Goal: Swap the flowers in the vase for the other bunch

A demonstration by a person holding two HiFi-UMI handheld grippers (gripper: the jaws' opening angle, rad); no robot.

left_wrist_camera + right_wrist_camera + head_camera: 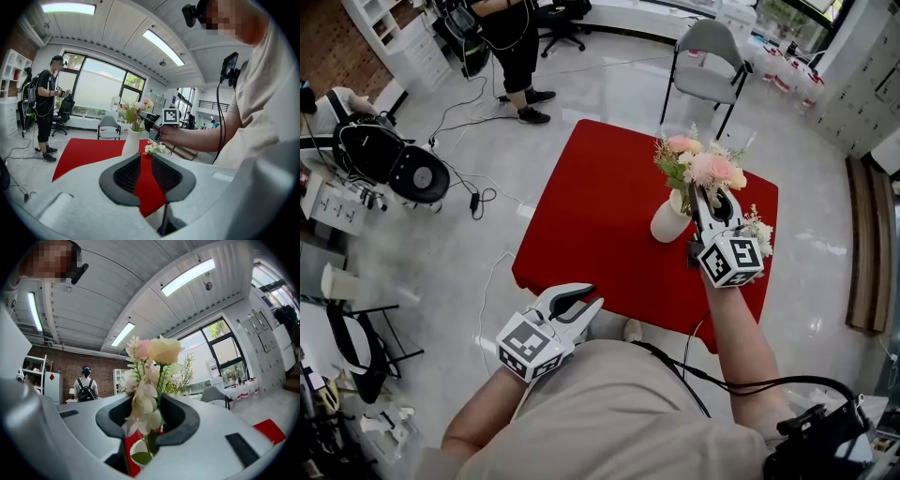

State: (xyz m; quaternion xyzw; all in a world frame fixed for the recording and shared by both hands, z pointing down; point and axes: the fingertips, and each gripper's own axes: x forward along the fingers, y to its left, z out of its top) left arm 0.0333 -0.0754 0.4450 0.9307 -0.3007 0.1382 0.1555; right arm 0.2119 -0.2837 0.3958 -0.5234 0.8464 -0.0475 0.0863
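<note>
A counter (pixel 600 216) draped in red stands on a pale, glossy floor, and near its far right part sits a white vase (pixel 668 222) holding a bunch of pink and peach flowers (pixel 705 167) with green sprigs. The right tongs (pixel 701 199) reach in from the near side at the vase's right, up among the stems just above its mouth. In the right gripper view the stems and lower blooms rise between the two dark jaws, which stand a little apart around them; the pads seem not to pinch the stems, though the leaves crowd the gap and make that hard to judge. The other bunch (pixel 757 228), small and whitish, lies on the red cloth just right of the vase, partly behind the right tongs' marker cube. The left tongs (pixel 579 300) hover low at the counter's near edge, well apart from the vase, with the jaws parted by only a narrow gap and nothing in it but a view of red cloth. A grey chair (pixel 708 61) stands beyond the counter, and a person in black (pixel 514 47) stands on the floor farther off.
</note>
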